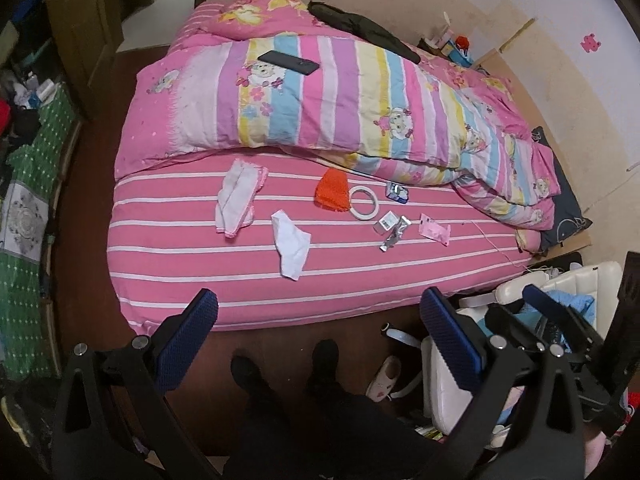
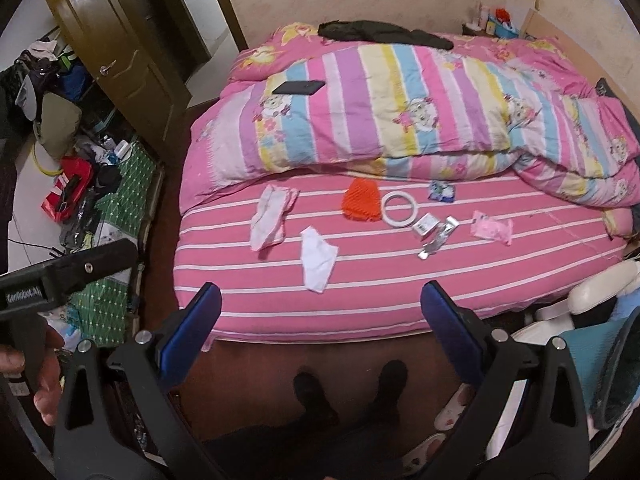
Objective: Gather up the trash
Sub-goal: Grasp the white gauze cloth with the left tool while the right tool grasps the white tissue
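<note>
Pink white-striped bed sheet (image 1: 280, 280), orange knit piece (image 1: 331, 190), white tissue (image 1: 292, 244)

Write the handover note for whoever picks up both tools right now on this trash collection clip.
Left tool: open, empty, held above the bed's near edge.
Right tool: open, empty, beside it.
Trash all lies on the striped sheet: white tissue nearest, silver wrapper with a small white packet, pink wrapper, blue-white packet.
Tape roll, orange knit piece, folded cloth and phone look like keepers.
Done: nothing collected yet.
Left: every piece; no bin is visible.
</note>
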Action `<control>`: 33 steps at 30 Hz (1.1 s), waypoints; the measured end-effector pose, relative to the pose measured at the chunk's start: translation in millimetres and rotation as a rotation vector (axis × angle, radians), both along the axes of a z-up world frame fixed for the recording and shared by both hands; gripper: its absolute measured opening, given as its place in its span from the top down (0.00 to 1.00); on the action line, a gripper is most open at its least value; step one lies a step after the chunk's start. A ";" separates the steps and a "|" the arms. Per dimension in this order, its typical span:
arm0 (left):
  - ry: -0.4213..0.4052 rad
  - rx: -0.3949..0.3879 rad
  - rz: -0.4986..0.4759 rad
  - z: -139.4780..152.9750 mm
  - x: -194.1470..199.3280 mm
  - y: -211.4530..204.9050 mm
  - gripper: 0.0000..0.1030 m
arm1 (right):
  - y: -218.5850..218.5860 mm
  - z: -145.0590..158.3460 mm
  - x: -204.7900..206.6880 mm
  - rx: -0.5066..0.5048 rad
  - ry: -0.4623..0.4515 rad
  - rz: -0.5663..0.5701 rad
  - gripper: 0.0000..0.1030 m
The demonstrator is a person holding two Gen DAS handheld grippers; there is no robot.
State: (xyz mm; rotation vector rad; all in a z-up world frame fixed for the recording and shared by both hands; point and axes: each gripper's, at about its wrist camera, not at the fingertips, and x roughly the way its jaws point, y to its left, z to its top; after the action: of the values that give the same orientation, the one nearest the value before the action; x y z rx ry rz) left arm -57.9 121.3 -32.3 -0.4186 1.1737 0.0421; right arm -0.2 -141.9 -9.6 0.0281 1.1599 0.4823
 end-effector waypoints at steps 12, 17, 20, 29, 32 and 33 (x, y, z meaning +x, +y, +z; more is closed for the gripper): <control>0.085 -0.061 -0.036 -67.9 17.1 39.5 0.05 | 46.4 -58.7 4.4 -0.037 0.084 0.061 0.04; 0.126 -0.077 -0.031 -104.0 46.6 49.0 0.05 | 61.5 -103.2 31.8 -0.024 0.145 0.047 0.04; 0.142 -0.069 -0.039 -132.8 74.4 57.4 0.05 | 76.2 -137.9 49.1 -0.021 0.186 0.054 0.04; 0.218 -0.062 -0.068 -241.5 156.9 87.3 0.05 | 121.5 -262.7 94.6 -0.063 0.309 0.036 0.04; 0.239 -0.060 -0.065 -282.9 181.4 94.7 0.05 | 134.4 -308.0 111.8 -0.076 0.345 0.024 0.04; 0.245 -0.062 -0.065 -293.8 187.4 95.4 0.05 | 139.3 -325.0 118.2 -0.086 0.356 0.025 0.04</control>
State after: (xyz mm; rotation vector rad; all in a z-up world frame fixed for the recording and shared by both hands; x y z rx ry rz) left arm 129.6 216.7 -326.1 -0.4385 1.4319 0.0005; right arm 118.1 -2.6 -334.6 0.0255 1.5304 0.4598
